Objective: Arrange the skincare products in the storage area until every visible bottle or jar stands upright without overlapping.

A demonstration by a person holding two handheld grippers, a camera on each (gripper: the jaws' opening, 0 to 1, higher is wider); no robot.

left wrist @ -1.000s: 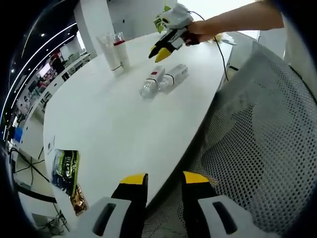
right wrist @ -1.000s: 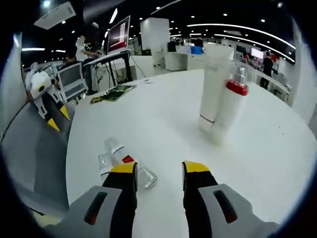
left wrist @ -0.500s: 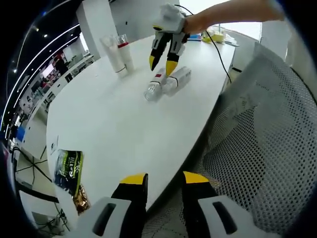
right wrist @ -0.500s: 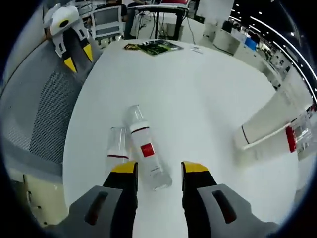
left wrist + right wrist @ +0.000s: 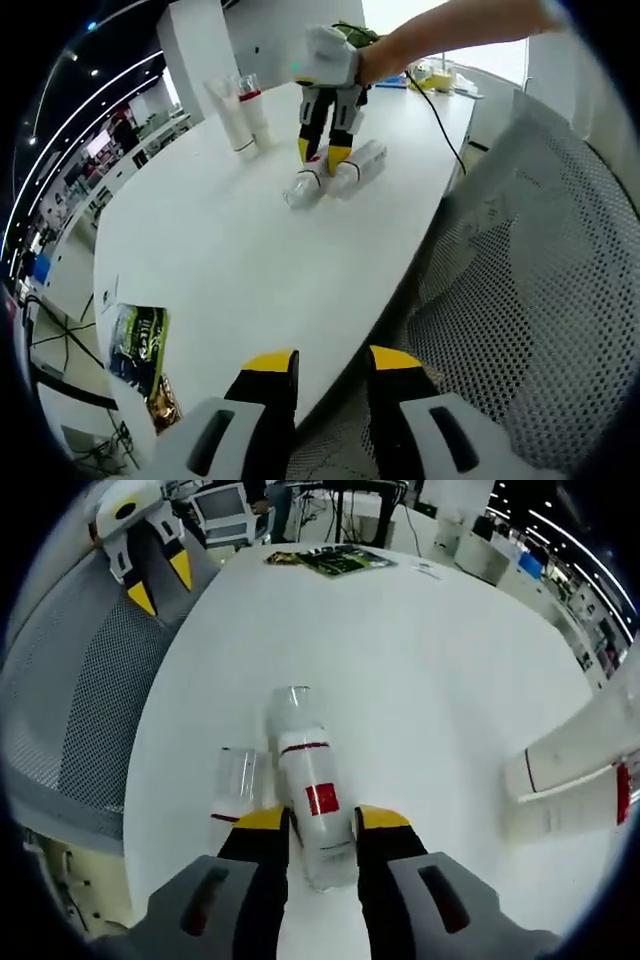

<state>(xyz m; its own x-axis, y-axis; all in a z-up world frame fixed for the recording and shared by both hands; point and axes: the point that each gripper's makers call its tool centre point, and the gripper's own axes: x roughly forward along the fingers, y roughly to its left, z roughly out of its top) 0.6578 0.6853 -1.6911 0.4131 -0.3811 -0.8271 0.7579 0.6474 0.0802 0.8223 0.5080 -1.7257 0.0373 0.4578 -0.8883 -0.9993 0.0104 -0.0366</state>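
1. As the right hand-held gripper (image 5: 310, 820) straddled the lying red-label bottle (image 5: 312, 795) on the bench (image 5: 420, 680), jaws narrowly apart, not visibly clamped;
2. the touching neighbour bottle (image 5: 235, 790) could roll off if nudged;
3. left hand-held gripper (image 5: 320, 362) hung open, empty.

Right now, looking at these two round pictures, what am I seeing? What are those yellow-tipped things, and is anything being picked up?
There is no robot here: a person holds a two-jaw hand tool, a gripper, in each hand. Each gripper carries a fisheye camera looking along its own yellow-tipped jaws, so each picture comes from one of them.

In the left gripper view, the left gripper hangs open at the edge of the white table, beside a mesh chair. Across the table, the person's arm lowers the right gripper onto two bottles lying on their sides.

In the right gripper view, its jaws straddle the red-label bottle; whether they already squeeze it, I cannot tell. A second clear bottle lies beside it. Two white containers stand upright farther off.
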